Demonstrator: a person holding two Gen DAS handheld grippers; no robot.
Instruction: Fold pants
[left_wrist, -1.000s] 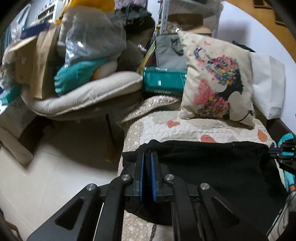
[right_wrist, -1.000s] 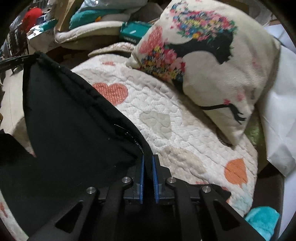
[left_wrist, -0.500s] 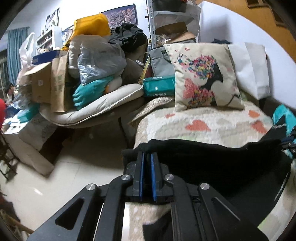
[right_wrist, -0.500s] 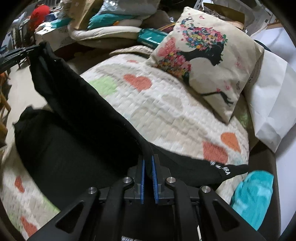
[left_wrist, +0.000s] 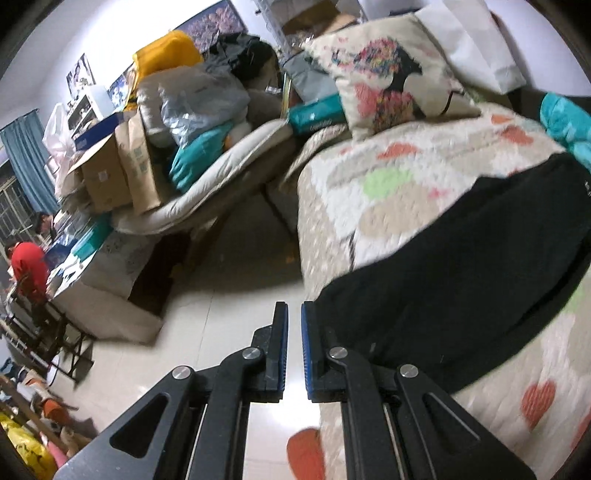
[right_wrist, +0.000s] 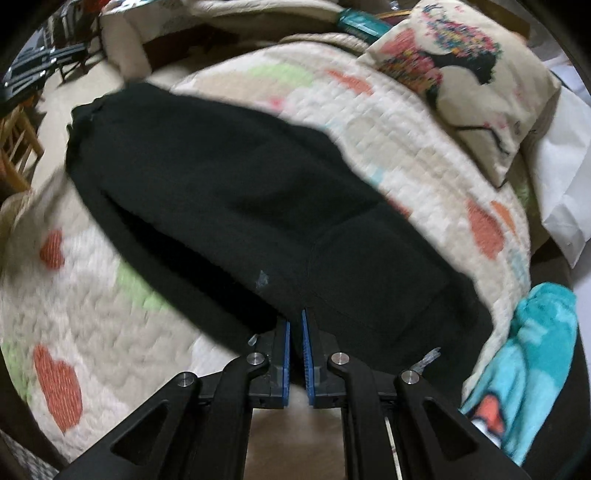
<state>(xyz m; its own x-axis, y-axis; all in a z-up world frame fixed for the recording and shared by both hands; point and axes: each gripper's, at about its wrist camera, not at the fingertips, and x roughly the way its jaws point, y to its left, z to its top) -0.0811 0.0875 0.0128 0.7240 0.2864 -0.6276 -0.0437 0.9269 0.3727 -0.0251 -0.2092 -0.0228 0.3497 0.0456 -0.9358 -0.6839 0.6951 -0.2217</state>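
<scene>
The black pants (left_wrist: 454, 266) lie folded in a long band across the heart-patterned quilt (left_wrist: 388, 184); they also show in the right wrist view (right_wrist: 258, 199). My left gripper (left_wrist: 294, 314) is off the bed's left edge, above the floor, with a narrow gap between its blue pads and nothing in it. My right gripper (right_wrist: 295, 323) is at the near edge of the pants, its pads a small gap apart with no cloth between them.
A floral cushion (left_wrist: 391, 81) and white paper bag (left_wrist: 476, 44) stand at the head of the bed. A teal towel (right_wrist: 532, 362) lies at the bed's right edge. A cluttered chair with boxes and bags (left_wrist: 177, 129) stands left of the tiled floor (left_wrist: 221, 295).
Both grippers have let go of the pants, which now lie flat on the quilt. Both have drawn back; the left one has swung left off the bed edge.
</scene>
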